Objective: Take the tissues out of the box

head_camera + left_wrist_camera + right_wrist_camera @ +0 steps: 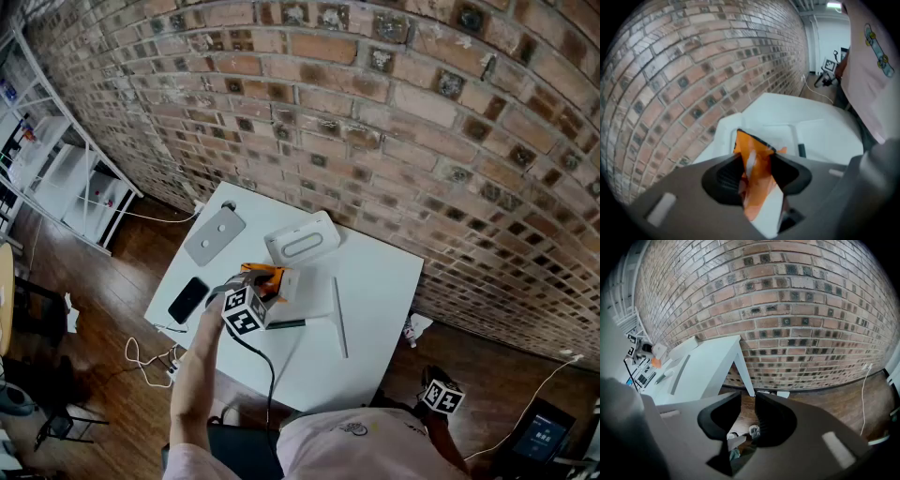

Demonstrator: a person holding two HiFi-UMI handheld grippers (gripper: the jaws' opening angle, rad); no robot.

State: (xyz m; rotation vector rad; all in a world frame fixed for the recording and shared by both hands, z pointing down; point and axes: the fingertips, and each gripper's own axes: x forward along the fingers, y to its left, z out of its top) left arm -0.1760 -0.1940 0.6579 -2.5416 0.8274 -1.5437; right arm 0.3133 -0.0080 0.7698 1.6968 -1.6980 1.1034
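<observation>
We log the left gripper (757,165) clamped on the orange tissue pack (751,145), the pack sitting right at the open white box (723,133) on the table (375,281). A white slotted cover (302,239) lies just beyond the box and a phone (188,299) to the left. The right gripper (747,405) hangs off the table, jaws narrowly apart and empty.

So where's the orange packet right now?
The orange packet is pinched in the left gripper, left of centre over the white table in the head view, just in front of the slotted white box.
</observation>
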